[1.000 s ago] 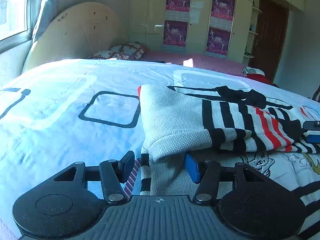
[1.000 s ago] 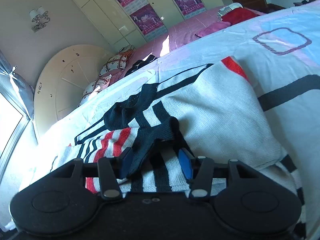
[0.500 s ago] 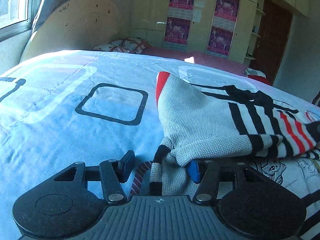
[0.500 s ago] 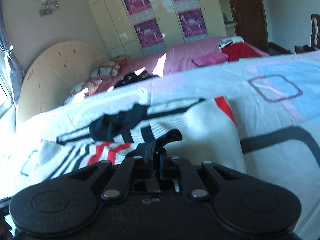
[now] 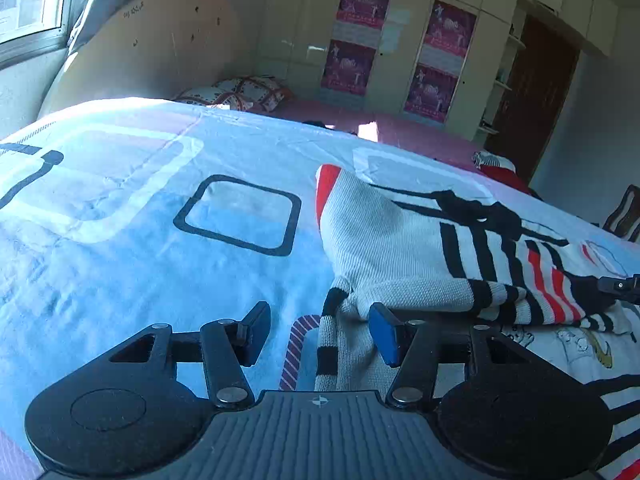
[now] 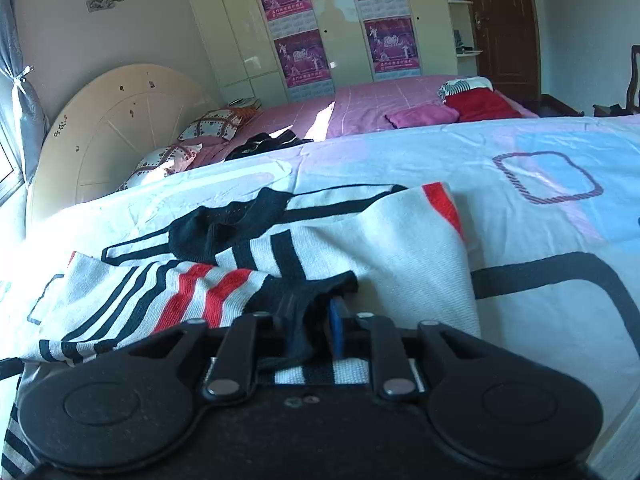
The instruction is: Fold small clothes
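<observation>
A grey knit sweater with black and red stripes lies partly folded on the blue-and-white bedspread. My left gripper stands open at its near left corner, and the striped hem lies between the fingers, close to the blue right pad. In the right wrist view the same sweater fills the middle. The jaws of my right gripper are opening, with the dark cuff still hanging between them against the left finger. A small gap shows at the blue pad.
A second bed with a pink cover carries folded red and pink clothes and pillows. A round headboard and a wardrobe with posters stand behind. A chair is at the far right.
My right gripper shut on the dark cuff, then its jaws began to part, and its view rolled level. In the left wrist view the sweater now lies further right, with the folded edge off the left finger.
</observation>
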The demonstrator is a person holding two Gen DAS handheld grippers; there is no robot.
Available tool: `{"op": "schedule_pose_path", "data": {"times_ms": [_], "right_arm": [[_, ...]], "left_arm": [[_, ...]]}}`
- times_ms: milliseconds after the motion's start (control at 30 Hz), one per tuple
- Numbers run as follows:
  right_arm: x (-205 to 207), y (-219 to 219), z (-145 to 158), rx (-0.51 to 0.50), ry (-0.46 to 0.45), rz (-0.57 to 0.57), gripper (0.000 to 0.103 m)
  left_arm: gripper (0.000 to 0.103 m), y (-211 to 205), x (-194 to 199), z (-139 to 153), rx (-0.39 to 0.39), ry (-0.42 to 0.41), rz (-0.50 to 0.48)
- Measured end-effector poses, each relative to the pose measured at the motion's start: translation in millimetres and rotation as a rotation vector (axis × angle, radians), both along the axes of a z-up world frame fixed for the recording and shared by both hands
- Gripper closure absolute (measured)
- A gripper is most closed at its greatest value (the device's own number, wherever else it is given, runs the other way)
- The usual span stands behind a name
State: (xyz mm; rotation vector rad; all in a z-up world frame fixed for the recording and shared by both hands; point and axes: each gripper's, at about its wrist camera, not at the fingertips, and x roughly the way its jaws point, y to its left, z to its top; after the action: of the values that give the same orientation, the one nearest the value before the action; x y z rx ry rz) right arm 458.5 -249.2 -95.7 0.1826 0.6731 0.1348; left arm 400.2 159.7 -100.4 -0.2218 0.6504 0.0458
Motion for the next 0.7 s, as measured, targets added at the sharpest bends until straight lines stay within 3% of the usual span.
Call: {"op": "schedule_pose_path", "data": {"times_ms": [133, 300, 333, 433, 500, 633, 700], "right_arm": [[-2, -9, 4, 0.052, 0.004, -0.017, 0.075], [5, -4, -11, 0.054, 0.082, 0.005, 0.070], [4, -1, -14, 0.050, 0.090, 0.010, 0.070], [0, 1, -15, 0.050, 0.077, 0.001, 0.079], [-4, 2, -12, 0.048, 0.046, -0.006, 0.081], [4, 6, -22, -0.017, 0.104, -0.003, 0.084], [-2, 5, -12, -0.026, 0.060, -0.015, 0.078]], "left_arm": [[0.048, 1, 25, 0, -0.087, 0.005, -0.040], [0.048, 3, 63, -31, -0.228, 0.072, -0.020], [0.069, 1, 65, -34, -0.223, 0.060, -0.019], [0.082, 4, 59, -35, -0.241, 0.005, 0.009], [0.092, 9, 48, -34, -0.214, -0.031, 0.046], [0.088, 22, 48, -42, -0.204, -0.002, 0.085], [0.088, 21, 46, -23, -0.123, -0.058, 0.125]]}}
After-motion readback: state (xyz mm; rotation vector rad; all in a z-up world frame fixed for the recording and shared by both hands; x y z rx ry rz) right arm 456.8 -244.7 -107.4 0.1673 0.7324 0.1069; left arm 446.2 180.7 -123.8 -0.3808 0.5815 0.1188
